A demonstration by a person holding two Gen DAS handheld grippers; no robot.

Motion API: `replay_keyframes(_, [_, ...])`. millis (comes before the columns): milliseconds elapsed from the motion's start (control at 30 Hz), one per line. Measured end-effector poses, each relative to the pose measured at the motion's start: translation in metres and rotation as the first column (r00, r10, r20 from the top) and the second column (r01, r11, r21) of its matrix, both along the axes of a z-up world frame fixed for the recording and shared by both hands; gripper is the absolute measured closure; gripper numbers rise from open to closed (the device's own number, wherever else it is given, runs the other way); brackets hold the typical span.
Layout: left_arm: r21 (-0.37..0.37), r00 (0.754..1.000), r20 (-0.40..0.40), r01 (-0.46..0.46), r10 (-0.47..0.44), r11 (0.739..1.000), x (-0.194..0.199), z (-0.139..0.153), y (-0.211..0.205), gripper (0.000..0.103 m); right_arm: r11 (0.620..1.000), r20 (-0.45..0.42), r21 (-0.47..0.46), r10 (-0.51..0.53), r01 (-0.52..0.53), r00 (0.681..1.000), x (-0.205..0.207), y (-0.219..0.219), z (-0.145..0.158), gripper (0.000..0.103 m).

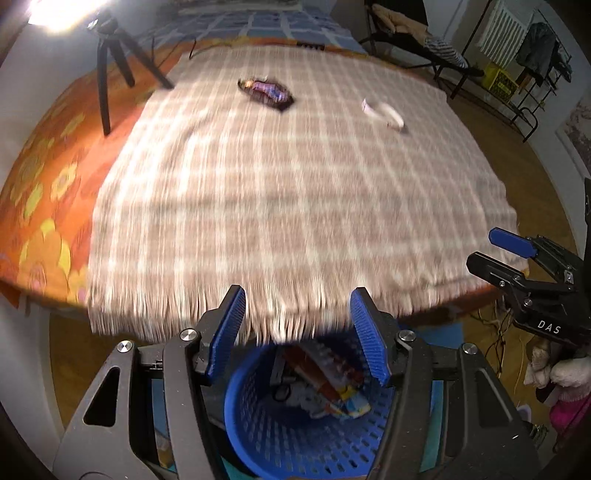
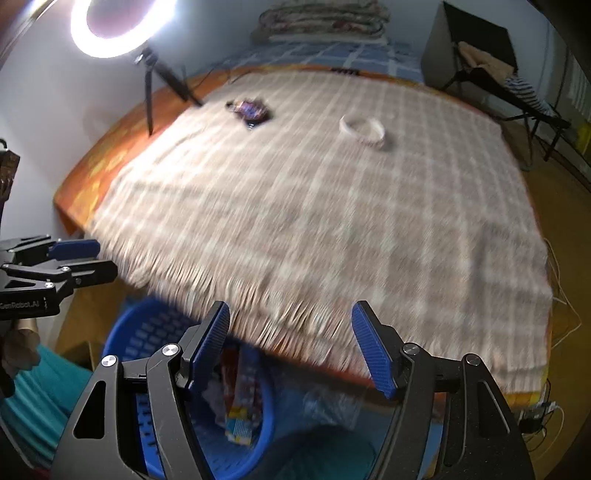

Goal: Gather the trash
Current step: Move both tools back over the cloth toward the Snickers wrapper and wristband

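A dark purple snack wrapper (image 1: 266, 92) lies at the far side of the checked blanket (image 1: 280, 192); it also shows in the right wrist view (image 2: 250, 109). A white paper strip (image 1: 382, 112) lies to its right, curled into a ring in the right wrist view (image 2: 362, 130). A blue perforated basket (image 1: 295, 435) with several wrappers inside stands on the floor under the blanket's fringed near edge; it also shows in the right wrist view (image 2: 155, 328). My left gripper (image 1: 297, 332) is open and empty above the basket. My right gripper (image 2: 290, 345) is open and empty, to the basket's right.
A ring light (image 2: 122, 26) on a black tripod (image 1: 110, 70) stands at the far left on the orange flowered sheet (image 1: 40, 192). A folding chair with clothes (image 1: 417, 33) and a clothes rack (image 1: 535, 62) stand at the right. Cables lie on the floor (image 2: 565, 306).
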State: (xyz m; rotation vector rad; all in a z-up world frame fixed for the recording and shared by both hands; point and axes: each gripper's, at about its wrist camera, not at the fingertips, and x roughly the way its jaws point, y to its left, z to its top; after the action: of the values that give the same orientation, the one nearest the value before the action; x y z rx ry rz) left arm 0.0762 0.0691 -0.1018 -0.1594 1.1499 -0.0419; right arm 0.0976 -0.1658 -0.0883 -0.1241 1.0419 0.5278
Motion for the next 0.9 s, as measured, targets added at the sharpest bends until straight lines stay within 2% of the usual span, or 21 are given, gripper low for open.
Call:
replay_keyframes(433, [-0.006,0.996,0.083,-0.028,0.029,1.0,0.058,0.021,0.009,0.042,0.99,0.068,0.077,-0.12,0.115,0.99,0.06,-0.013,0.023,0.034])
replay_keyframes(500, [-0.009,0.996,0.085,-0.035,0.035,0.999,0.064,0.02,0.011,0.042,0.99,0.074,0.078,-0.127,0.121,0.989,0.067,-0.011,0.025,0.031])
replay_keyframes(767, [-0.04,0.996,0.068,-0.061,0.064,0.997,0.097,0.007,0.021,0.042,0.989,0.089,0.076,-0.133,0.127,0.987,0.093,-0.004,0.025,0.031])
replay_keyframes(900, [-0.054,0.995,0.06,-0.08,0.083,0.995,0.113,0.0,0.027,0.042,0.99,0.047,0.078,-0.121,0.117,0.992,0.11,-0.001,0.021,0.031])
